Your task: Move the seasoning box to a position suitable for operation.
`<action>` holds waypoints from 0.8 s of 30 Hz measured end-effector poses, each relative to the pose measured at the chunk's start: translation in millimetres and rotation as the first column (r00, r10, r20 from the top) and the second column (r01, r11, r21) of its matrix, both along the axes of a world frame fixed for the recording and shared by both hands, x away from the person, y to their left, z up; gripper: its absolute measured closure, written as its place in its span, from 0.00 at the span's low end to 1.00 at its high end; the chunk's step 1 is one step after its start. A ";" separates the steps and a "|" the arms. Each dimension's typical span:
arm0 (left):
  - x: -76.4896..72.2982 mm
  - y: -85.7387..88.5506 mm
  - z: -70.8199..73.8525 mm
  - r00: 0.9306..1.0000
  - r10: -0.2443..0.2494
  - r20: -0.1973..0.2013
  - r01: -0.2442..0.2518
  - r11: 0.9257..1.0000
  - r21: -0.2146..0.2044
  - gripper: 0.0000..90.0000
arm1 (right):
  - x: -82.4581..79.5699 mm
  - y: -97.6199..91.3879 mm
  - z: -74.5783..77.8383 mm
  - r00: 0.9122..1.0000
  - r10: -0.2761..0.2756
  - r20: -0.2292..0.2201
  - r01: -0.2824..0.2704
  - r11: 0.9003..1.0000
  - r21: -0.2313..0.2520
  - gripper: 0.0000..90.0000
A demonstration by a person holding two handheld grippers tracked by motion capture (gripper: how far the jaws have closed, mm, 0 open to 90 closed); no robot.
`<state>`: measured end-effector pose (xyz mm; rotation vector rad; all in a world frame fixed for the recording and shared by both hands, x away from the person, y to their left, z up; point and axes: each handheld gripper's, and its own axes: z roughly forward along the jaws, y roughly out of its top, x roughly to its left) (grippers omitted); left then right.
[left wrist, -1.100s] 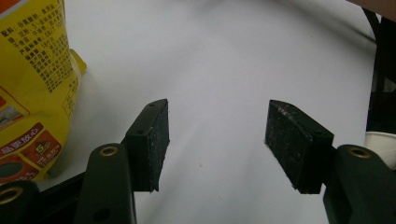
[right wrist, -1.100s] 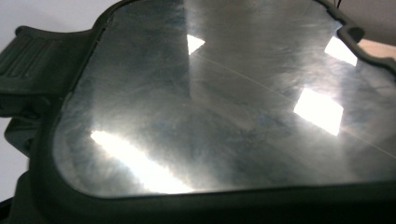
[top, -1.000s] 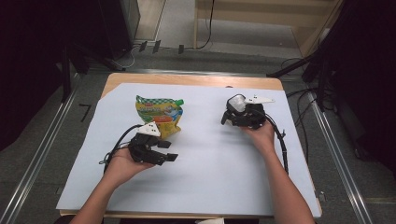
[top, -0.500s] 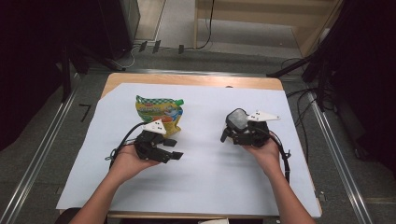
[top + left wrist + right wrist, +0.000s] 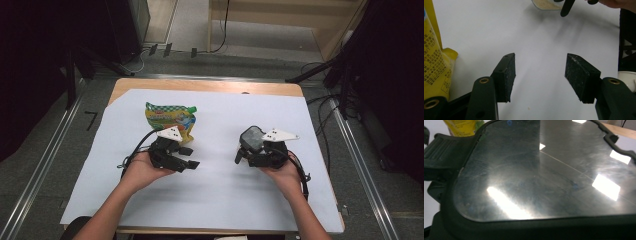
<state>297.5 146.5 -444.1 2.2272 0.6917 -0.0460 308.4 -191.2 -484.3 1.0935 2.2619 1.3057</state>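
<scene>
A yellow and green snack pouch (image 5: pixel 170 119) lies flat at the back left of the white sheet (image 5: pixel 220 200). Just in front of it my left gripper (image 5: pixel 192 156) rests low over the sheet, jaws pointing right and open with nothing between the pads (image 5: pixel 505 75); the pouch's edge (image 5: pixel 434 62) is at its left. My right gripper (image 5: pixel 245 150) is shut on a lidded container (image 5: pixel 251 137) with a glossy dark lid (image 5: pixel 536 170) and a black rim. From the left gripper view, the container's clear base with beige contents (image 5: pixel 544 3) sits beside one black jaw.
The white sheet covers most of a wooden table (image 5: pixel 210 86). Metal rails (image 5: pixel 45 165) run along both sides, and cables and dark stands (image 5: pixel 345 75) crowd the floor behind. Bare sheet lies between the two hands and toward the near edge.
My right gripper has carried the container from the back right of the sheet toward the near edge. The left hand has hardly moved.
</scene>
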 end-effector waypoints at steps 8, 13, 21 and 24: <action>3.8 -0.8 -2.1 1.000 0.005 -0.004 -0.005 1.000 -0.002 0.47 | -3.7 17.4 -7.0 0.998 0.058 -0.012 -0.058 0.998 0.001 0.17; 3.8 -1.2 -2.3 1.000 0.003 0.001 -0.003 1.000 0.001 0.47 | -7.9 35.7 -11.5 0.996 0.093 -0.009 -0.093 0.996 -0.010 0.17; 3.0 -1.4 -1.9 1.000 -0.001 0.006 0.001 1.000 0.009 0.47 | -13.2 64.3 -17.8 0.990 0.138 -0.005 -0.138 0.990 -0.019 0.17; 2.8 -1.7 -2.3 1.000 -0.004 0.007 0.004 1.000 0.009 0.47 | -15.4 72.0 -19.4 0.989 0.147 0.003 -0.147 0.989 -0.031 0.17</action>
